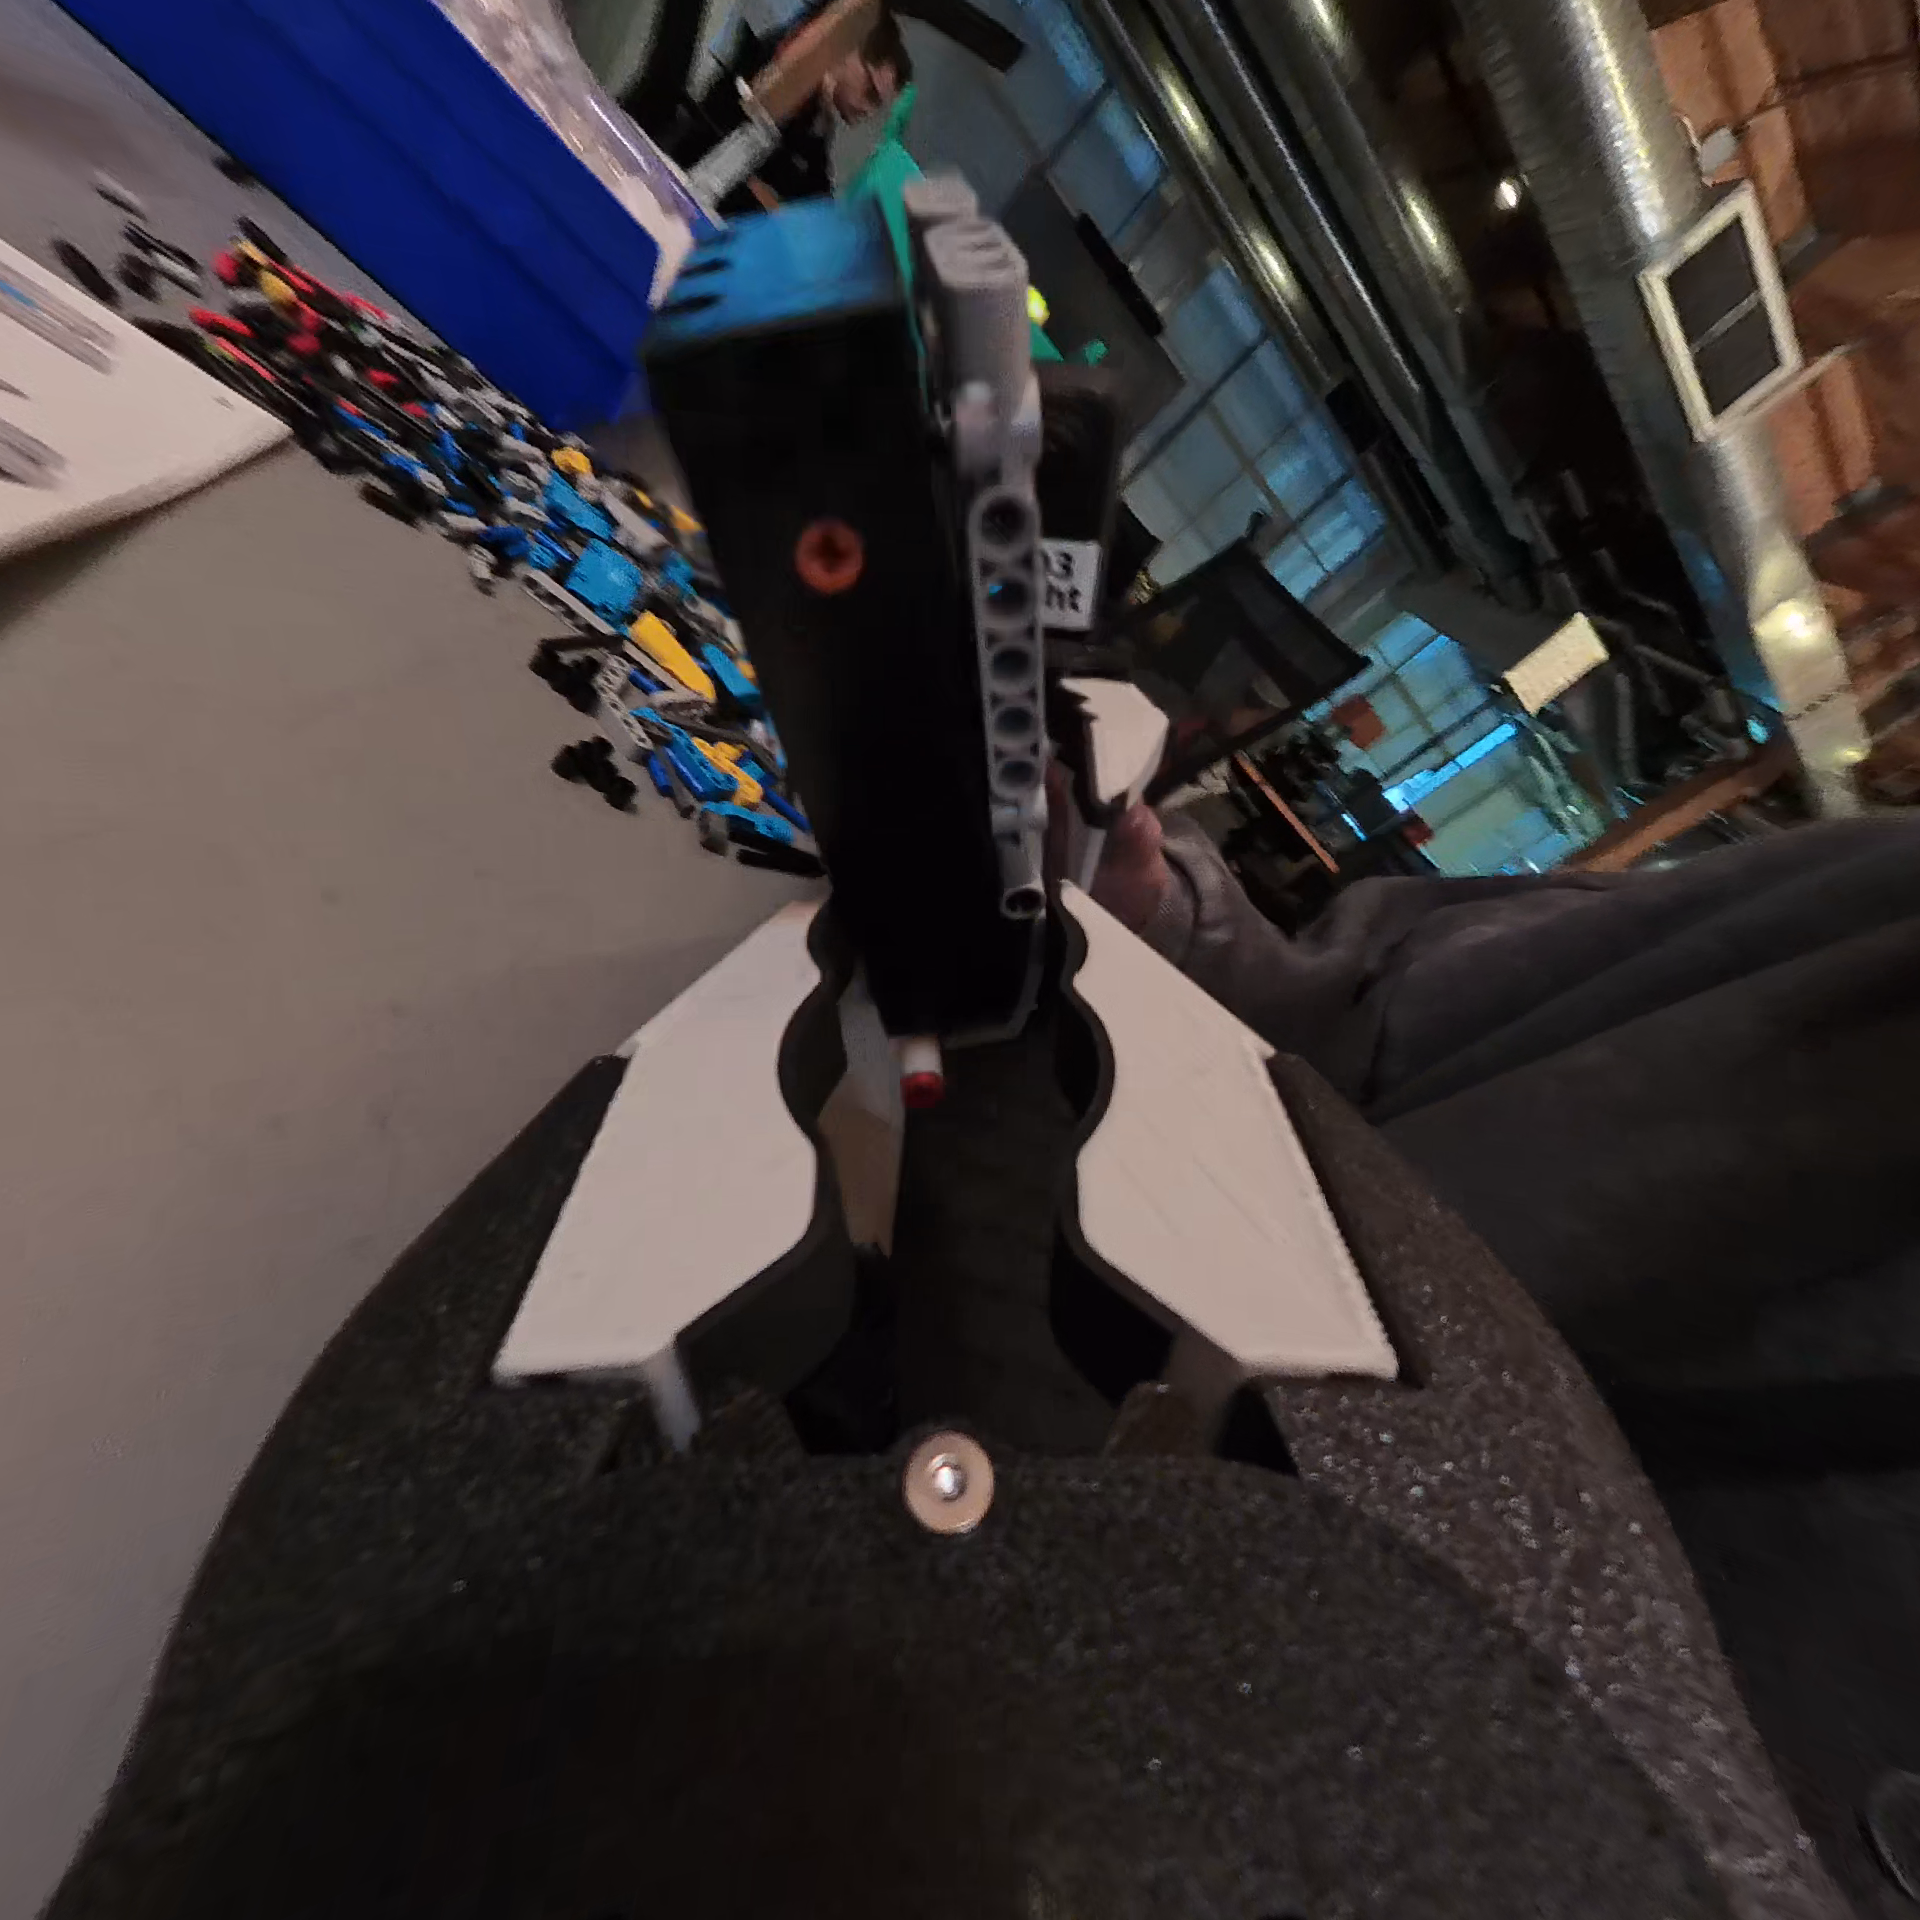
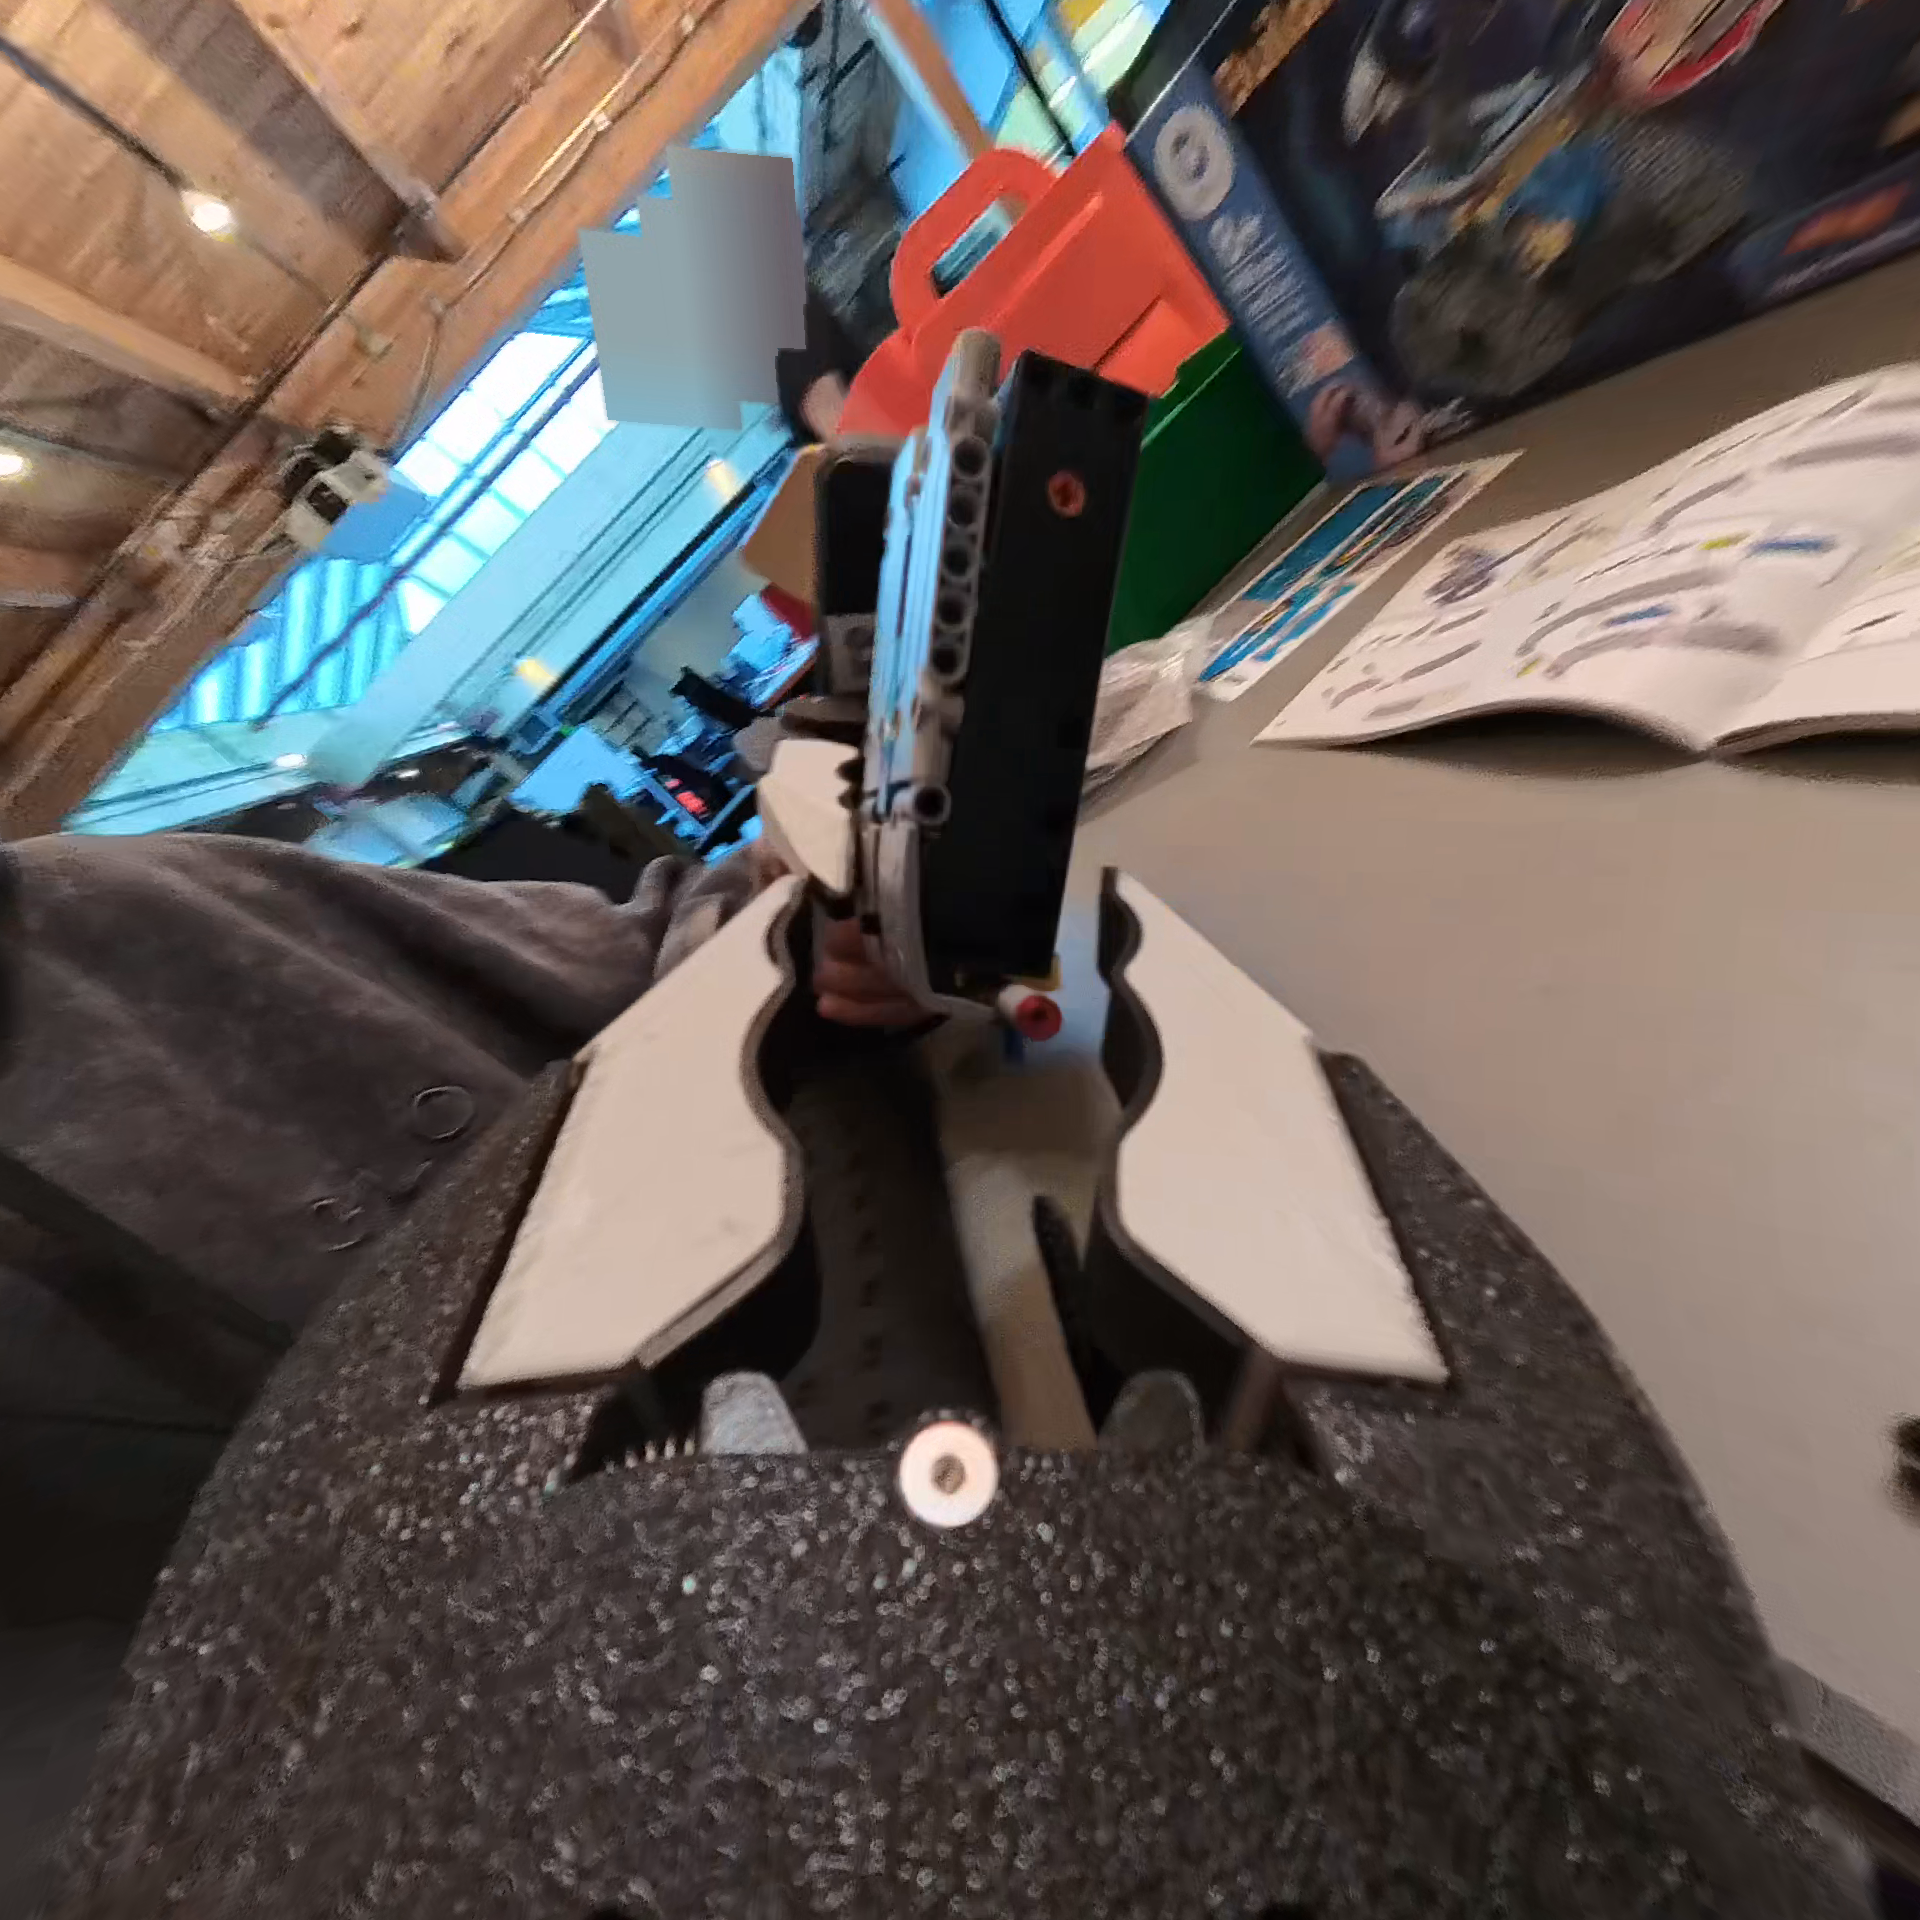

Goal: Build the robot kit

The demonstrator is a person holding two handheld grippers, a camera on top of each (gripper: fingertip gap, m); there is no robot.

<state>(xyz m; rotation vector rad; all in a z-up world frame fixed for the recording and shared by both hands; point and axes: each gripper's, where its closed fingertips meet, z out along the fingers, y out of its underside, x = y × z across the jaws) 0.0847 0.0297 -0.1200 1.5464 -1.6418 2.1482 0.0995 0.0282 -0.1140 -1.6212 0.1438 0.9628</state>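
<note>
A toy-brick assembly [image 1: 831, 623], a black block with a grey holed beam [image 1: 1008, 644], a blue top and a red pin [image 1: 920, 1075] at its near end, stands up between my left gripper's [image 1: 945, 904] fingers. The left gripper is shut on its lower end. My right gripper [image 1: 1117, 743] shows just behind it. In the right wrist view the same assembly [image 2: 1029, 675] has its lower end between my right gripper's [image 2: 951, 888] fingers, with gaps on both sides, so the jaws are open. The left gripper's white finger [image 2: 805, 821] touches the assembly's grey side.
A pile of loose coloured bricks [image 1: 582, 551] lies on the grey table [image 1: 260, 935], by a blue box [image 1: 416, 177] and a white sheet [image 1: 83, 395]. An open instruction booklet [image 2: 1610, 623], a toy box [image 2: 1558, 187] and red and green containers [image 2: 1039, 270] stand farther off. The tips of both grippers are at nearly the same place.
</note>
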